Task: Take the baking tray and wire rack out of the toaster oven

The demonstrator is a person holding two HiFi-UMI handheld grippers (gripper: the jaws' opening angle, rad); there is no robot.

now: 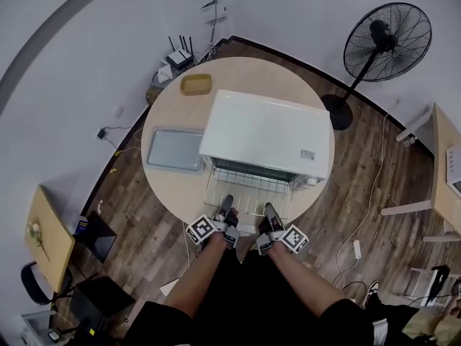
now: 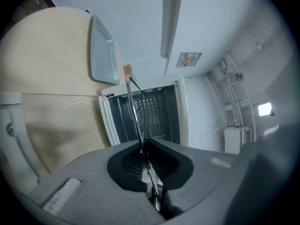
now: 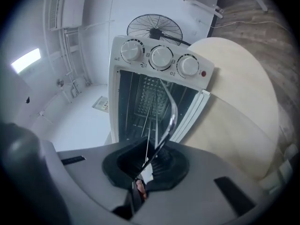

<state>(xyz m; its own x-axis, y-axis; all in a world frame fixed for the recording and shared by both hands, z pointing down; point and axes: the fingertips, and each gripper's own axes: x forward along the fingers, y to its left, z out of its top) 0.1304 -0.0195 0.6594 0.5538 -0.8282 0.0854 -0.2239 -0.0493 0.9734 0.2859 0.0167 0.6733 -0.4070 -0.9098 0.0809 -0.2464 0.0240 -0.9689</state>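
Tipping is the worry in the head view: the silvery thin-wire rack [image 1: 248, 193] juts half out of the boxy white metal toaster oven [image 1: 266, 132] toward the near edge of the round pale-wood worktop [image 1: 169, 189]. Once its rear clears the slots, it could sag or drop. The flat grey rimmed baking tray [image 1: 174, 150] already lies by the worktop's left edge.

In the left gripper view, the left gripper [image 2: 144, 146] is clamped tight on the rack's front wire. Smooth round wire may slip through its dark ribbed pads.

In the right gripper view, the right gripper [image 3: 151, 142] pinches the same wire, fully closed. An uneven pull would likely skew and jam the rack.
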